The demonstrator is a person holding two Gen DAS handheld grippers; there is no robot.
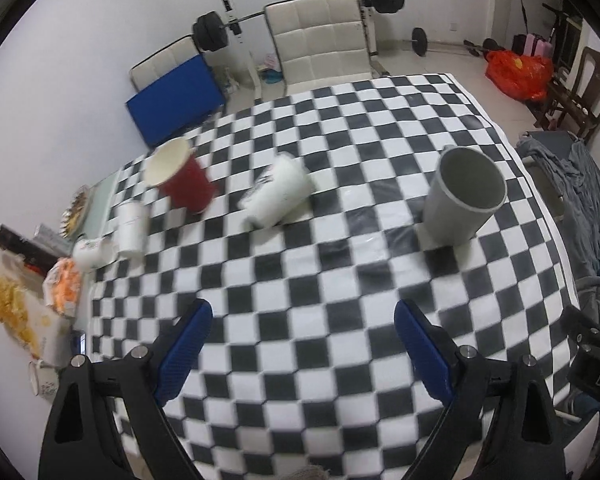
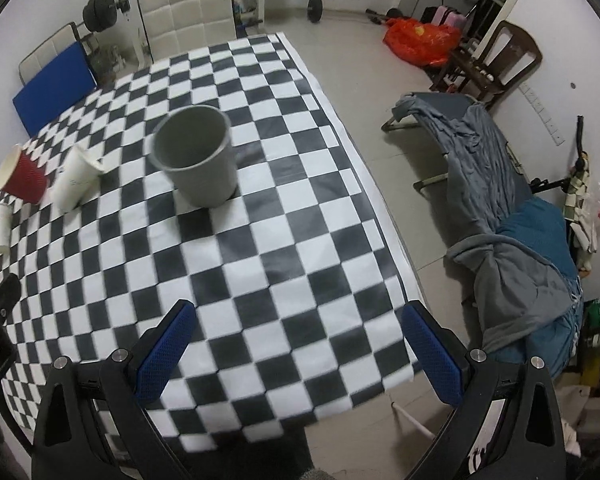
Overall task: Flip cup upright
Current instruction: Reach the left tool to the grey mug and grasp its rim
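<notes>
A grey mug (image 1: 462,196) stands upright, mouth up, on the checkered tablecloth (image 1: 300,300); it also shows in the right wrist view (image 2: 198,158). A white paper cup (image 1: 276,192) stands mouth down and tilted, also seen in the right wrist view (image 2: 76,178). A red paper cup (image 1: 182,178) stands upright beside it (image 2: 20,178). My left gripper (image 1: 303,322) is open and empty, well short of the cups. My right gripper (image 2: 298,320) is open and empty over the table's near right part.
Another white paper cup (image 1: 131,226) stands at the left edge with food packets (image 1: 20,312) beyond it. Padded chairs (image 1: 320,40) stand behind the table. A cot with grey bedding (image 2: 500,200) is on the floor to the right.
</notes>
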